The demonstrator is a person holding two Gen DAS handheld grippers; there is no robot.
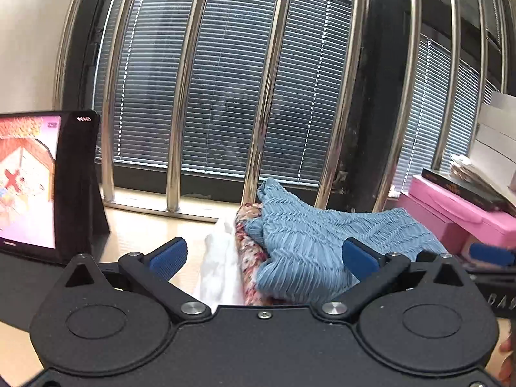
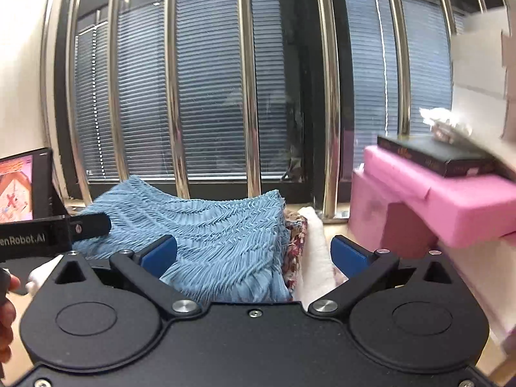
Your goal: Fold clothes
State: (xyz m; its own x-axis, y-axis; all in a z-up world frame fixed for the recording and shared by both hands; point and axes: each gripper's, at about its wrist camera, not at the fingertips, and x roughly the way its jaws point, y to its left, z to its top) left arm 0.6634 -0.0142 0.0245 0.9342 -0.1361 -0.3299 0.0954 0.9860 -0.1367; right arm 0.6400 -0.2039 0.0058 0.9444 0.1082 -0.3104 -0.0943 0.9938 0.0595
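A pile of clothes lies on the pale table [image 1: 145,225] in front of both grippers. On top is a blue pleated garment [image 1: 309,242] [image 2: 219,232], crumpled rather than flat. Beside it lie a floral cloth [image 1: 248,258] [image 2: 295,251] and a white cloth [image 1: 219,264] [image 2: 317,251]. My left gripper [image 1: 264,258] stands open, its blue pads wide apart on either side of the pile's near edge. My right gripper [image 2: 254,254] is open too, and its pads [image 2: 159,254] press on nothing. The left gripper's body [image 2: 48,235] shows at the left of the right wrist view.
A tablet [image 1: 29,180] [image 2: 19,187] stands lit on a stand at the left. A pink box [image 1: 467,216] [image 2: 435,203] with a dark flat box [image 1: 464,190] [image 2: 435,158] on it sits at the right. Steel bars [image 1: 267,96] and window blinds close off the back.
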